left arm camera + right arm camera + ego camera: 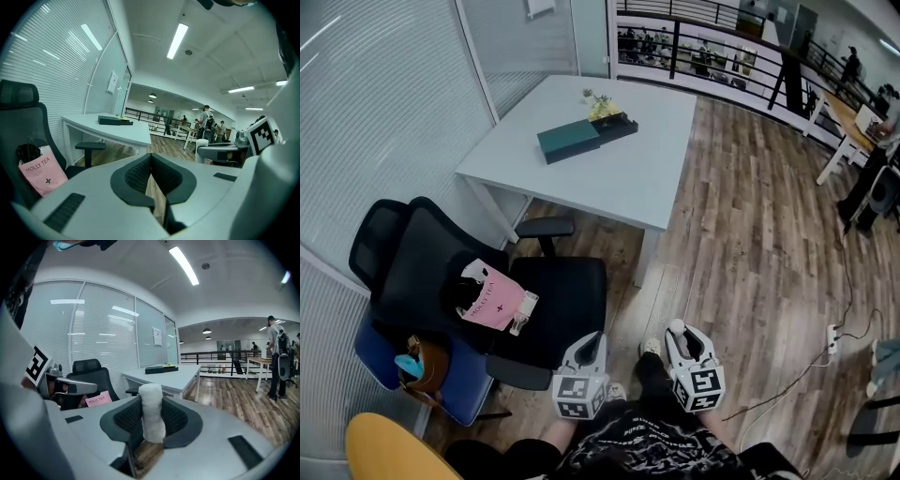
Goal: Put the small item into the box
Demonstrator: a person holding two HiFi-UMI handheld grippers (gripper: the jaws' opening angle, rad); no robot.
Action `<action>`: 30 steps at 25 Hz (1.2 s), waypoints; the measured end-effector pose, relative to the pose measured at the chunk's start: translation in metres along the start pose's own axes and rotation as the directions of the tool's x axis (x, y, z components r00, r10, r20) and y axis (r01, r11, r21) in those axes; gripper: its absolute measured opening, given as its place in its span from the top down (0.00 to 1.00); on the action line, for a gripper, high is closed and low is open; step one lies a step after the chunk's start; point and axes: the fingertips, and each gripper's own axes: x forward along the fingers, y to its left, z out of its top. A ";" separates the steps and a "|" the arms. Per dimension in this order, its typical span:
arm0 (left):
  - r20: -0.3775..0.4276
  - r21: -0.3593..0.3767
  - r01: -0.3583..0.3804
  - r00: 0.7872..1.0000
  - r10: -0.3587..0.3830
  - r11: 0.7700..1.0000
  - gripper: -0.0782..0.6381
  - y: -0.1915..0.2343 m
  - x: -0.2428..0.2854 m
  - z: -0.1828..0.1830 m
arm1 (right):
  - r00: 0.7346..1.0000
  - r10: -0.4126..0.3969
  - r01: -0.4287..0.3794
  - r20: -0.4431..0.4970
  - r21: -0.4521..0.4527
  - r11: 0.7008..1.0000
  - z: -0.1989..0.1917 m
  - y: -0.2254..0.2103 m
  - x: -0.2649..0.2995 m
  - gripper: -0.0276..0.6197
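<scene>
the right claw (679, 337) is gripping the small item (152, 414), a white roll standing upright between its pads with its top poking out past them. it could be slipping or tipping loose on the way (the box (574, 141) is sitting well apart, on the surface (656, 178) beyond the chair (558, 291)). the left claw (151, 174) is sitting closed, holding nothing.

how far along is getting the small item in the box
Done: the right gripper is clamped on the white roll. In hand: the carry, with the table across the floor ahead; the left gripper is shut, empty. Left: reach the box on it and drop the roll in.
</scene>
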 end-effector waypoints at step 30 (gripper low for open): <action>-0.001 -0.075 -0.177 0.984 0.177 0.981 0.87 -0.001 0.241 0.074 | 0.980 0.198 -0.199 -0.019 -0.125 0.972 0.087 -0.183 0.213 0.75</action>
